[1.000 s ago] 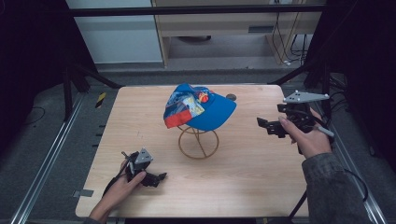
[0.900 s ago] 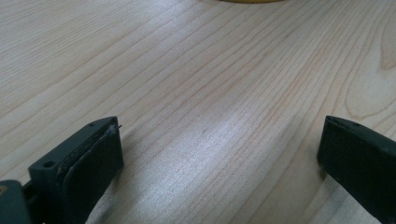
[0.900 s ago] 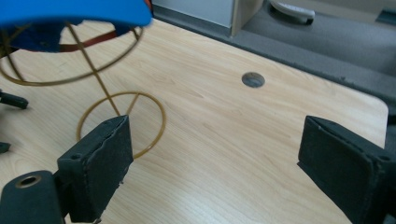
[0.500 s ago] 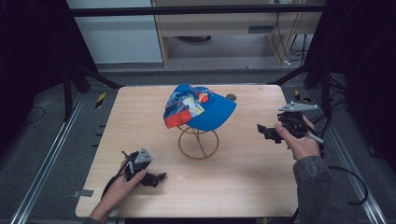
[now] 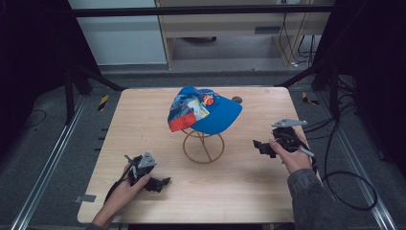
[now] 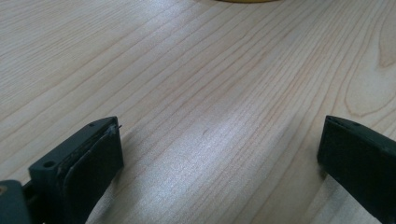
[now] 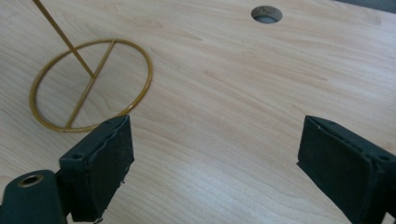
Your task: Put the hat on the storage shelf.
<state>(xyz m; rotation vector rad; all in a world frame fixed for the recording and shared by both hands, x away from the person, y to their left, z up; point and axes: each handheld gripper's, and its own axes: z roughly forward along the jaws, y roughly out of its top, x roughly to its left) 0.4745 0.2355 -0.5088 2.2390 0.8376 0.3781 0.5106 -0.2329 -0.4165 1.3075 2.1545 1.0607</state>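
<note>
While the blue fabric baseball cap (image 5: 206,111) sits atop its gold wire stand (image 5: 203,146), the left gripper (image 5: 160,182) and right gripper (image 5: 258,146) flank that stand, both wide open and empty.

Item count on the table (image 5: 143,120) — one blue cap (image 5: 206,111), one gold wire stand (image 5: 203,146), one round hole (image 5: 236,99) in the tabletop. Handheld tools — two grippers: one left gripper (image 5: 160,183), one right gripper (image 5: 258,145), each with two black jaws.

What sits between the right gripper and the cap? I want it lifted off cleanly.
Nothing visible. Bare table lies between the right gripper and the cap, which sits on a wire stand. The fingers are spread with nothing between them.
</note>
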